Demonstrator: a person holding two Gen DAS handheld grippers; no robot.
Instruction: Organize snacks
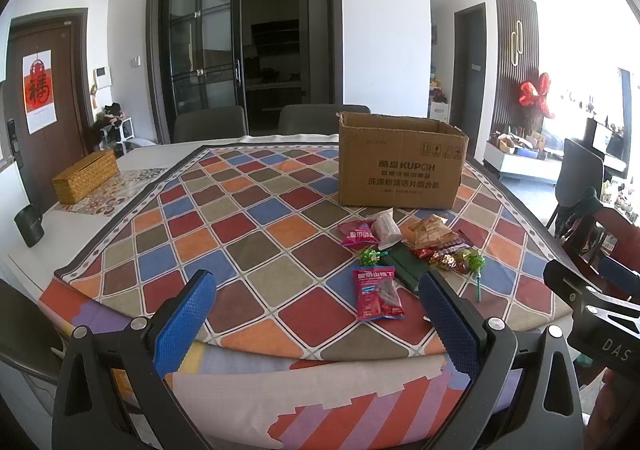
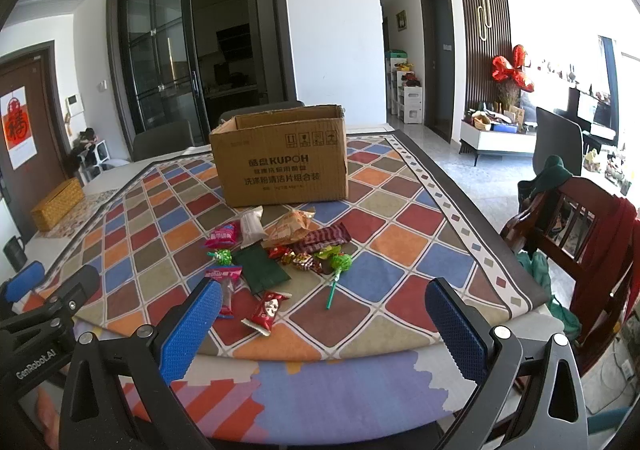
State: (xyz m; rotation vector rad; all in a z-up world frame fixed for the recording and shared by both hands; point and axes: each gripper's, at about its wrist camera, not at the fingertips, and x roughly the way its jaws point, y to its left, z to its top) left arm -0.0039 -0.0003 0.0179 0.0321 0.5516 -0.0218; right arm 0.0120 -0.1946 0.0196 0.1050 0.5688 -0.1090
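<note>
Two claws, left claw [image 1: 316,314] and right claw [image 2: 322,324], hang with jaws spread wide and empty over the worktop's [image 1: 120,177] near edge. Just beyond lie the snacks: a red packet [image 2: 266,310] nearest, a magenta packet [image 1: 378,294], a dark green pouch [image 2: 260,268], a green lollipop [image 2: 340,264] and small candies. Further back an open cardboard box [image 2: 280,161] waits. Loose wrappers crowd together, so a grab could drag neighbours or nudge the nearest packet off the edge. Bare patterned cloth [image 1: 224,217] toward the left edge offers room.
</note>
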